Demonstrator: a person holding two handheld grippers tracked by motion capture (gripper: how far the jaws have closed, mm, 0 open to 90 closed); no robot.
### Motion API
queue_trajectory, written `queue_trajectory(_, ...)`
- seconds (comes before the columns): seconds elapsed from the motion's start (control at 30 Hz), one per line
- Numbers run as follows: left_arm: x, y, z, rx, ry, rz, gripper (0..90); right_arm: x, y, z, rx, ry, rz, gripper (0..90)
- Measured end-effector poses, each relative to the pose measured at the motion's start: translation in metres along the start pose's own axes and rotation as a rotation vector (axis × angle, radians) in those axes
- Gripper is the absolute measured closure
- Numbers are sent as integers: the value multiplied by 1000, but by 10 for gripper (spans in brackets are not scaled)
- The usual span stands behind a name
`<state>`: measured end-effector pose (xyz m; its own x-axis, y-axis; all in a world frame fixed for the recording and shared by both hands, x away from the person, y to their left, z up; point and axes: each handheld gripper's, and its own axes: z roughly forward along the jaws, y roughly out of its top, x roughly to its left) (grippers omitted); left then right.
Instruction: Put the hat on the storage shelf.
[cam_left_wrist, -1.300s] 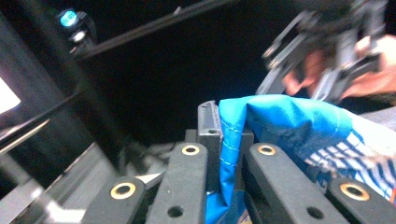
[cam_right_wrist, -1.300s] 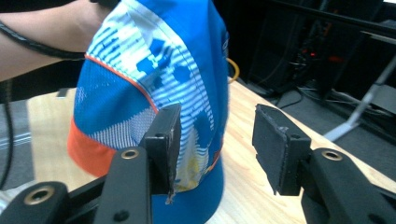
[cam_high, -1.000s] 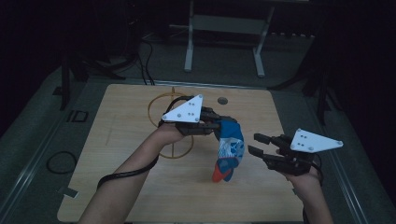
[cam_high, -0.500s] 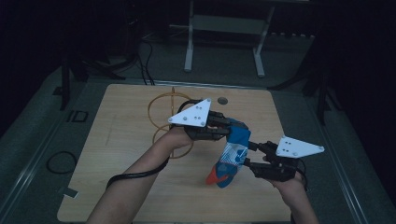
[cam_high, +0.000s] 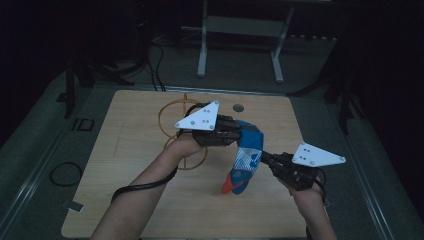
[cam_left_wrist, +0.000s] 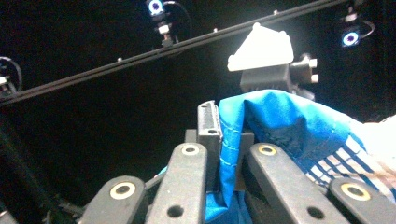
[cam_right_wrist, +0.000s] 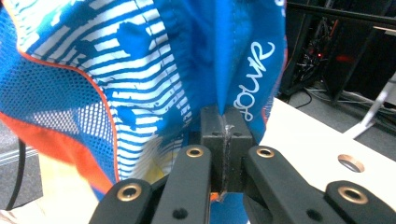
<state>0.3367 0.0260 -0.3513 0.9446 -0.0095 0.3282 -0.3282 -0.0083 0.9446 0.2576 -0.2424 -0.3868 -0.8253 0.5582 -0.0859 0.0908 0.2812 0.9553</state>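
A blue cloth (cam_high: 247, 157) with white stripes, orange trim and white lettering hangs above the wooden table (cam_high: 130, 200) between both hands. My left gripper (cam_high: 239, 134) is shut on its upper blue edge. In the left gripper view the blue cloth (cam_left_wrist: 289, 126) sits pinched between the jaws. My right gripper (cam_high: 262, 158) is shut on the cloth's side, lower and to the right. The right gripper view shows the striped cloth (cam_right_wrist: 154, 70) draped over the closed jaws. The cloth's orange end droops toward the table.
Yellow-orange hoops (cam_high: 172, 117) lie on the table behind my left hand. A round hole (cam_high: 238, 107) is in the table near its far edge. A black cable (cam_high: 135, 187) trails off the left forearm. A metal stand (cam_high: 240, 30) is beyond the table.
My right gripper has moved left to the cloth and shut on its side. The left gripper has carried the cloth slightly right and stays shut on it.
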Motion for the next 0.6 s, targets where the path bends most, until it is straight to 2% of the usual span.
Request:
queue_trajectory(0.17, -2, -1, -10, 36, 12, 6, 883, -5, 3, -8, -10, -16, 11, 900)
queue_trajectory(0.33, -3, -2, -17, 93, 13, 9, 883, -11, 8, -16, -31, -22, 20, 900)
queue_trajectory(0.5, -5, -6, -21, 138, 24, 11, 879, -16, 15, -20, -25, -37, 3, 900)
queue_trajectory(0.6, -8, -9, -21, 178, 37, 22, 838, -18, 21, -21, -19, -46, -11, 900)
